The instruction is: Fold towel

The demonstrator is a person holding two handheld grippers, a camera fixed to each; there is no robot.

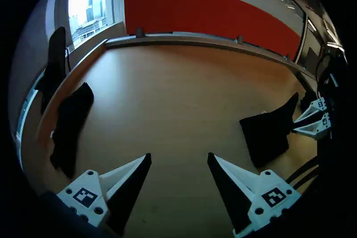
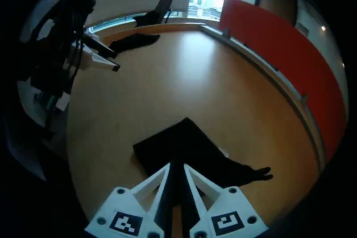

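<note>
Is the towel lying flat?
No. The towel has one edge lifted, pinched in the right gripper; the rest lies on the table.

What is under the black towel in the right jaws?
The black towel lies on the wooden table, one edge pinched by the right gripper. Anything beneath the cloth is covered.

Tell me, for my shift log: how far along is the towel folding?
Done: little; the black towel lies partly rumpled on the table. In hand: right gripper pinches its near edge; left gripper hangs open, empty. Left: the folding itself.
</note>
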